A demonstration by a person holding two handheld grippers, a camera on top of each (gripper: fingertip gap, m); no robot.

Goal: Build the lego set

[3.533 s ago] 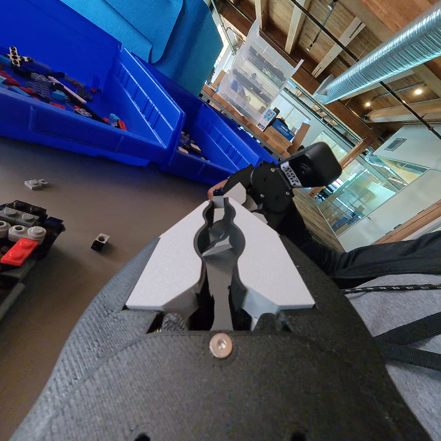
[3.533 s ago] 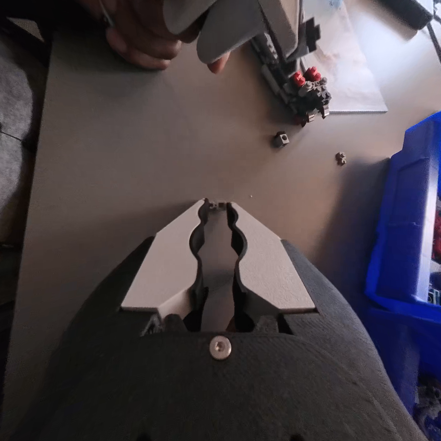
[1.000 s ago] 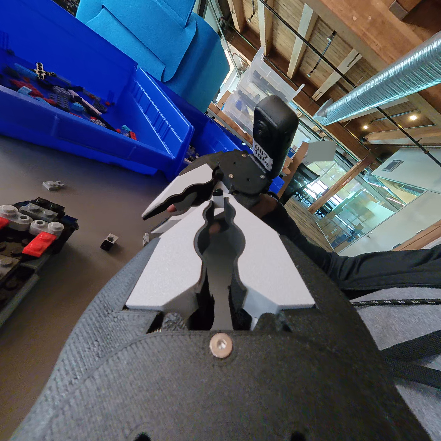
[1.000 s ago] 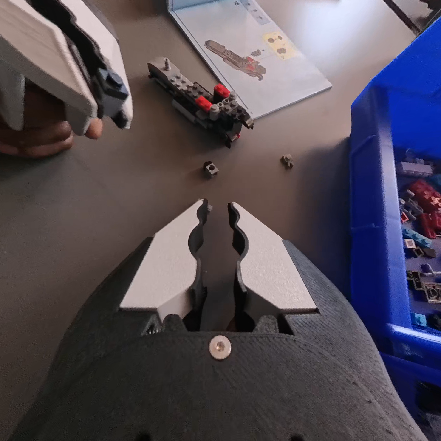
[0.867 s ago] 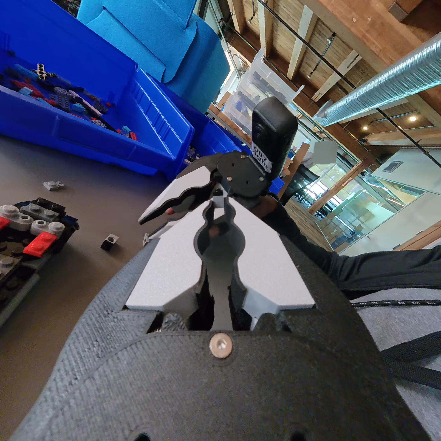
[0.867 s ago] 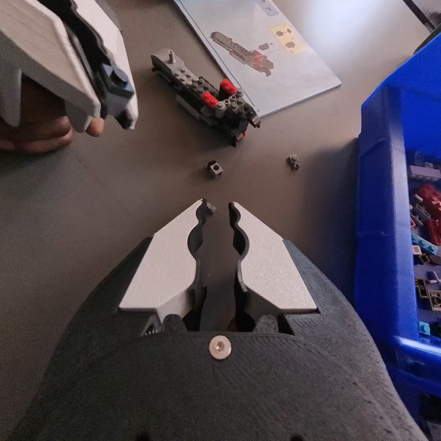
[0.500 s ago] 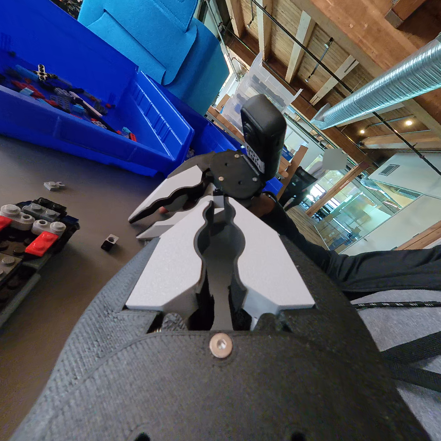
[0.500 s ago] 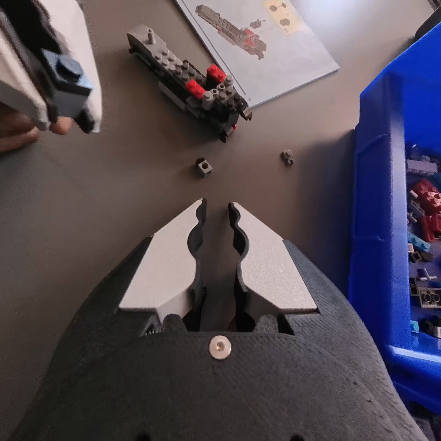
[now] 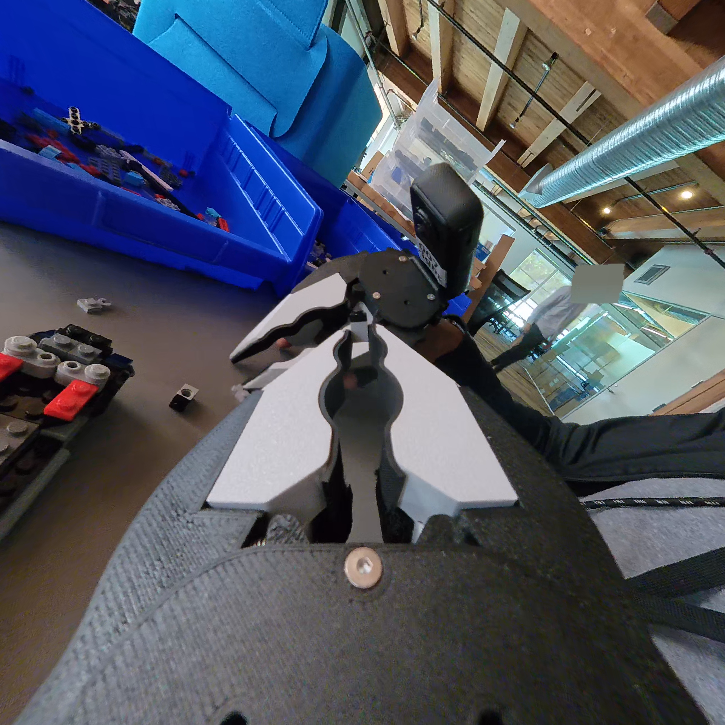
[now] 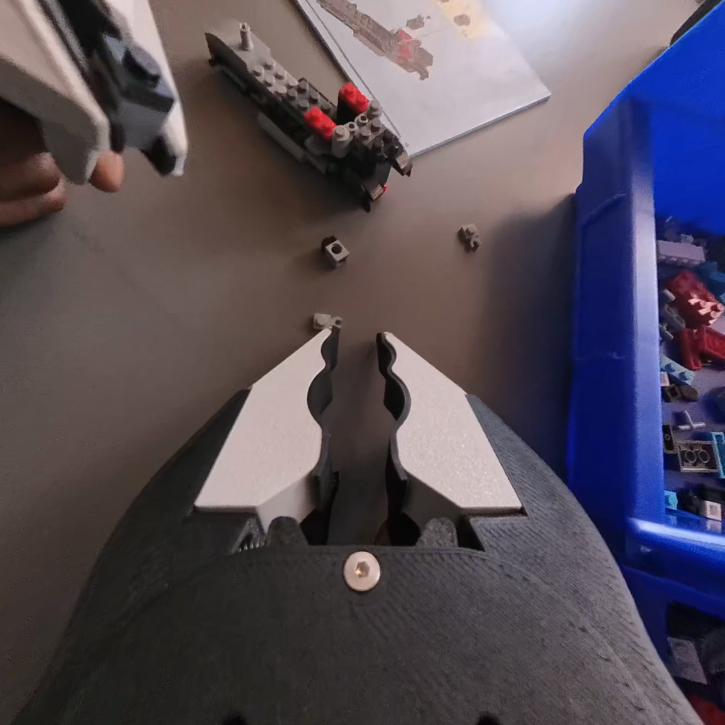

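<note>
My left gripper (image 9: 359,338) is shut on a small dark blue brick (image 10: 143,84), held above the table at the upper left of the right wrist view. My right gripper (image 10: 357,335) is open and empty, low over the table. It also shows in the left wrist view (image 9: 239,372). A small light grey piece (image 10: 326,320) lies on the table just ahead of its left fingertip. The part-built lego model (image 10: 314,121), dark grey and black with red bricks, lies farther ahead. It also shows in the left wrist view (image 9: 47,376).
A small dark cube with a hole (image 10: 334,251) and a small grey clip piece (image 10: 469,236) lie loose between my right gripper and the model. An instruction booklet (image 10: 431,59) lies behind the model. A blue bin (image 10: 612,314) holding several loose bricks stands at the right. The grippers' ends are close to 11 cm from one another.
My right gripper opened and let go of the small grey piece, which now lies on the table by its left fingertip. My left gripper still holds the dark blue brick.
</note>
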